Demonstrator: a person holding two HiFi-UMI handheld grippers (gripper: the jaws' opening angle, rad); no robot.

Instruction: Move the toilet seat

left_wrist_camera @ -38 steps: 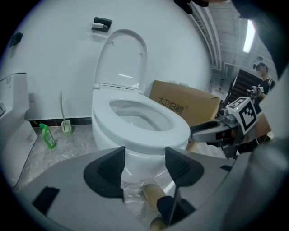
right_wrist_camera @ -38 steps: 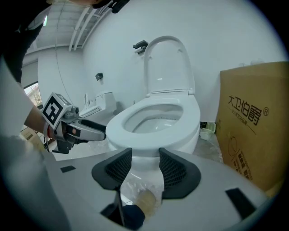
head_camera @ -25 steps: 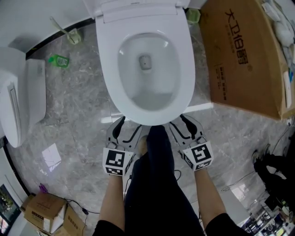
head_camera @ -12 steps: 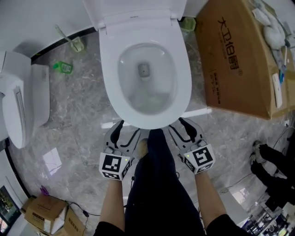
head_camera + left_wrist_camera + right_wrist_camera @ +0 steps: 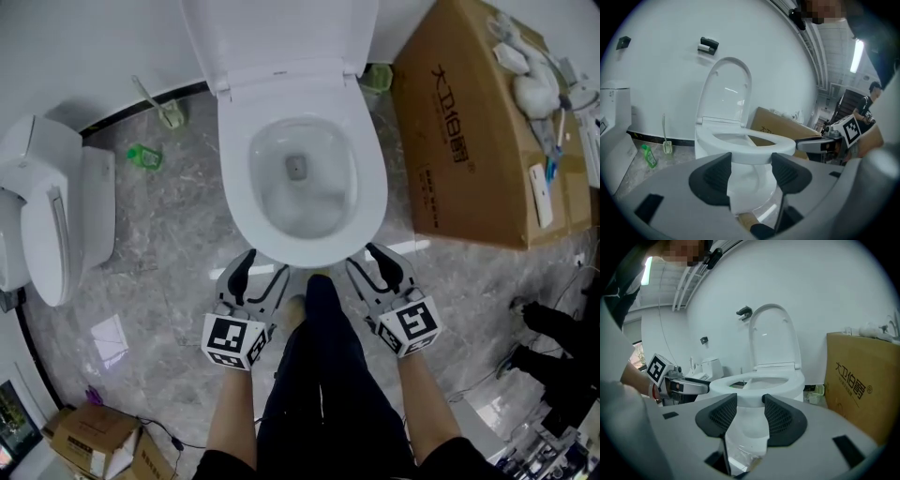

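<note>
A white toilet stands in the middle of the head view. Its seat (image 5: 234, 178) lies flat on the bowl and its lid (image 5: 281, 33) is raised against the wall. My left gripper (image 5: 262, 270) is open just short of the bowl's front left rim, holding nothing. My right gripper (image 5: 366, 262) is open at the front right rim, also holding nothing. In the left gripper view the open gripper (image 5: 750, 168) faces the seat (image 5: 754, 143) at rim height. In the right gripper view the seat (image 5: 759, 380) sits beyond the open gripper (image 5: 750, 413).
A second white toilet (image 5: 47, 216) stands at the left. A big cardboard box (image 5: 478, 141) stands close to the toilet's right. A green bottle (image 5: 145, 155) and a toilet brush (image 5: 164, 108) are by the wall. Small boxes (image 5: 89, 436) sit bottom left. The person's legs (image 5: 319, 375) stand between the grippers.
The head view has risen and tilted, so the toilet looks smaller and more of its lid shows. Both grippers stay open at the bowl's front, nearly unmoved.
</note>
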